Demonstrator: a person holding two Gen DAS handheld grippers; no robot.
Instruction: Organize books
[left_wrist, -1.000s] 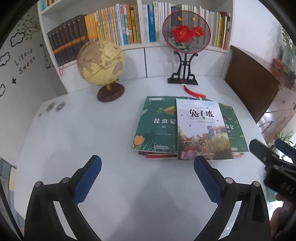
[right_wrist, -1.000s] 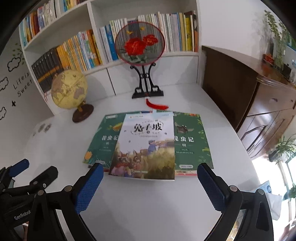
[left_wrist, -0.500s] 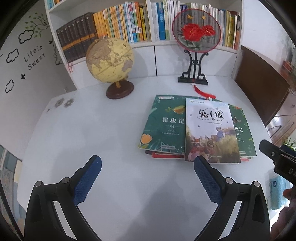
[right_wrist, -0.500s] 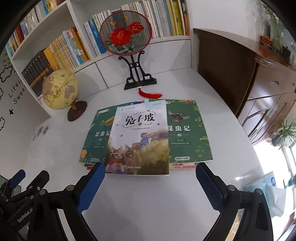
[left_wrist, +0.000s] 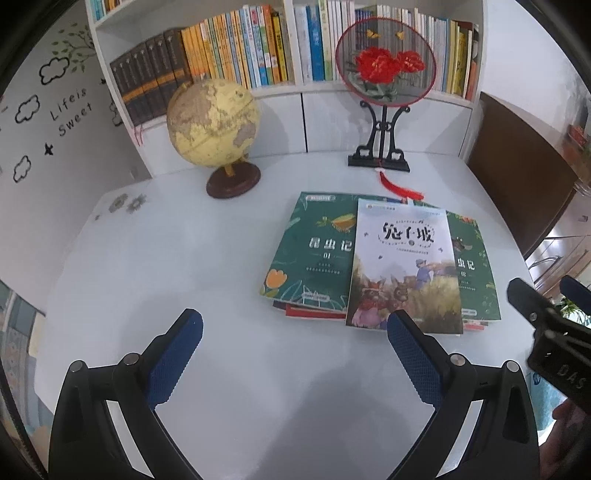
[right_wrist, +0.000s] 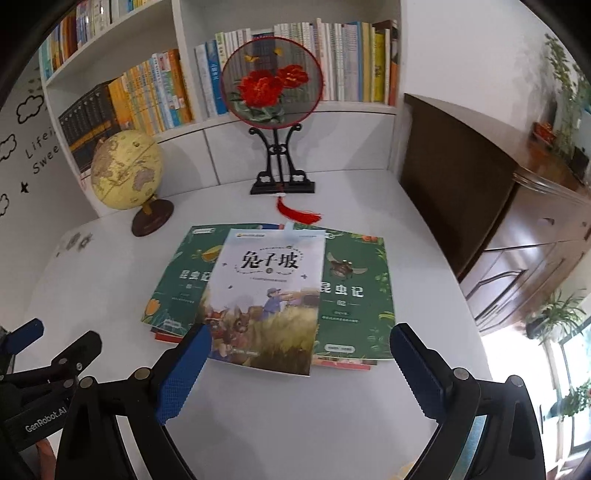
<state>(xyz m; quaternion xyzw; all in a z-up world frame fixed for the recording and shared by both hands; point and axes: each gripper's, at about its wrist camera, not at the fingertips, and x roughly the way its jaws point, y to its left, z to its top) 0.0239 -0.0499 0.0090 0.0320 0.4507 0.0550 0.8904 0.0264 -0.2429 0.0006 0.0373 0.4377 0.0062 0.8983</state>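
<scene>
On the left, the white desk (left_wrist: 166, 258) lies bare from its curved left edge to the books, with open room in front of the left claw (left_wrist: 291, 334). That claw hangs over the near part of the desk with its blue pads wide apart and nothing between them; its right pad sits just before the near edge of the pale book. A globe (left_wrist: 212, 122) on a dark round base stands at the back left, close to the bookshelf (left_wrist: 236, 48) full of upright volumes.

In the middle, the books lie flat in a loose pile. A pale book (right_wrist: 271, 295) with a rabbit scene and black title characters lies on top, overlapping a green book on the left (right_wrist: 181, 284) and a green book on the right (right_wrist: 354, 295). Red edges of further books (right_wrist: 168, 336) peek out beneath them, so the pile is uneven.

Behind the pile stands a round embroidered fan (right_wrist: 271, 81) on a black stand, its red tassel (right_wrist: 297, 212) reaching the far edges of the books.

The right claw (right_wrist: 299, 354) hovers over the pile's near edge, pads spread wide and gripping nothing. To the right, the desk's edge runs beside a dark wooden cabinet (right_wrist: 480, 192).
</scene>
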